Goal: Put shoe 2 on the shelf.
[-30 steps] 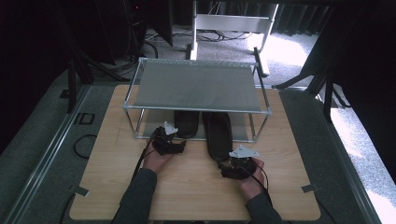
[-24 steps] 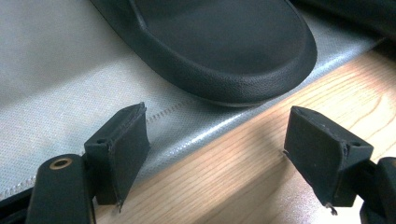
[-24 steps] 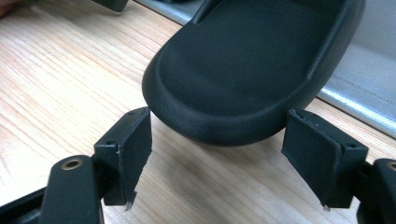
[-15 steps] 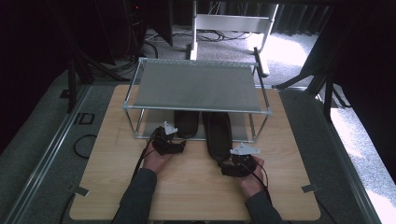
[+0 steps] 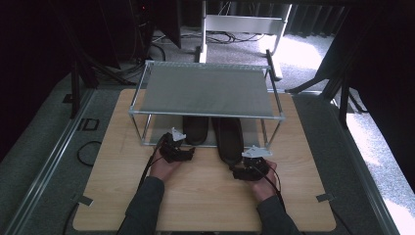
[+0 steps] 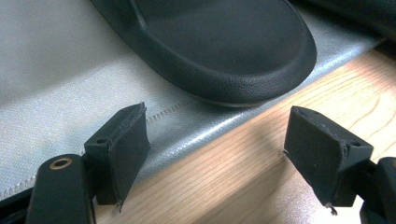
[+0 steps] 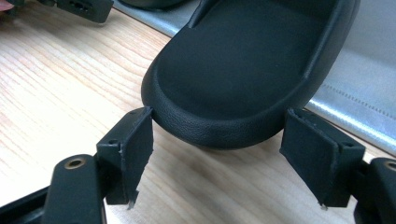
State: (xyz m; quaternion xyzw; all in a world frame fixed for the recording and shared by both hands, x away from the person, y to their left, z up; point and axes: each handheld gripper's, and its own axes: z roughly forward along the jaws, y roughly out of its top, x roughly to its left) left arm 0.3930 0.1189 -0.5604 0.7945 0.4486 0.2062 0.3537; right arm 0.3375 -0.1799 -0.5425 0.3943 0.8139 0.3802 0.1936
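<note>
Two black shoes lie on the grey lower shelf of a metal rack. The left shoe rests with its rounded end just inside the shelf edge. My left gripper is open a little short of that shoe, jaws wide apart with nothing between them. The right shoe sticks out past the shelf onto the wooden table. My right gripper is open, and its jaws stand on either side of that shoe's end without pressing it.
The rack's mesh top shelf overhangs the shoes, and its thin front legs stand on the wooden table. Cables trail from both grippers along the forearms. The other gripper's tip appears at the top left of the right gripper view.
My right gripper has edged slightly forward toward the right shoe's end. The left gripper and both shoes have hardly moved.
</note>
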